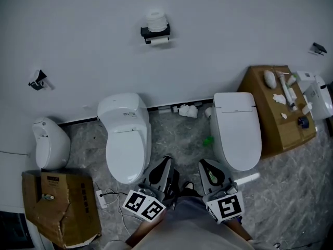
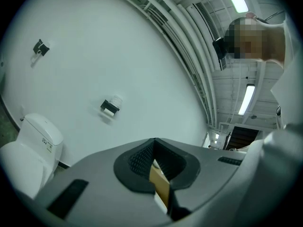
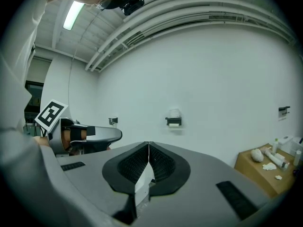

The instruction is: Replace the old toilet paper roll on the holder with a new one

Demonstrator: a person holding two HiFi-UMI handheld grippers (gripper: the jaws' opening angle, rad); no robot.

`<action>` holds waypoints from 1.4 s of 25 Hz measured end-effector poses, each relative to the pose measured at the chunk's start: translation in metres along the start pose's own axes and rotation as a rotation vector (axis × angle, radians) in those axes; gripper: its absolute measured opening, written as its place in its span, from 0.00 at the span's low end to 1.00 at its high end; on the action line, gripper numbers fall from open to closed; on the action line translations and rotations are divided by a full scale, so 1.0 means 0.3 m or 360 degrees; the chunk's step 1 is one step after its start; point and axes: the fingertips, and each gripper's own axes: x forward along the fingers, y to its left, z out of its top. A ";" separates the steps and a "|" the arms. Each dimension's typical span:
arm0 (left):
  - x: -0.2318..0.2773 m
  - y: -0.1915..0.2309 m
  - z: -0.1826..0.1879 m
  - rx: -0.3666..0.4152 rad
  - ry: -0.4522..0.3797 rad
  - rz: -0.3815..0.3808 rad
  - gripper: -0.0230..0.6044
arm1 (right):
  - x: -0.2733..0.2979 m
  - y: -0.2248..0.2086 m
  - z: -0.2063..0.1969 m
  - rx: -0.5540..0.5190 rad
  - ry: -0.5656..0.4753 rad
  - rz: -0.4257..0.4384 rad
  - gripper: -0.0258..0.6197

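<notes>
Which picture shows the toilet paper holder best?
The head view: the holder is biggest there, a roll sitting on top. The right gripper view shows it small; the left gripper view, small and tilted.

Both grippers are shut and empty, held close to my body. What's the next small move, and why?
Probably walk forward toward the toilet paper holder on the far wall. The left gripper and right gripper are both shut on nothing, sit close to the body and are far short of the holder, so no grasp looks possible from here.
</notes>
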 end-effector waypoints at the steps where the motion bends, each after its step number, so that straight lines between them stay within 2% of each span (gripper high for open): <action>1: 0.008 0.007 0.003 -0.0006 -0.0004 0.0001 0.04 | 0.011 -0.004 0.004 -0.0007 0.0000 0.0004 0.07; 17: 0.194 0.152 0.069 -0.0011 -0.0031 0.0023 0.04 | 0.207 -0.115 0.031 -0.0023 0.0039 -0.0014 0.07; 35: 0.496 0.405 0.214 -0.0047 0.0007 -0.0023 0.04 | 0.613 -0.254 0.102 -0.0029 0.0067 -0.0039 0.07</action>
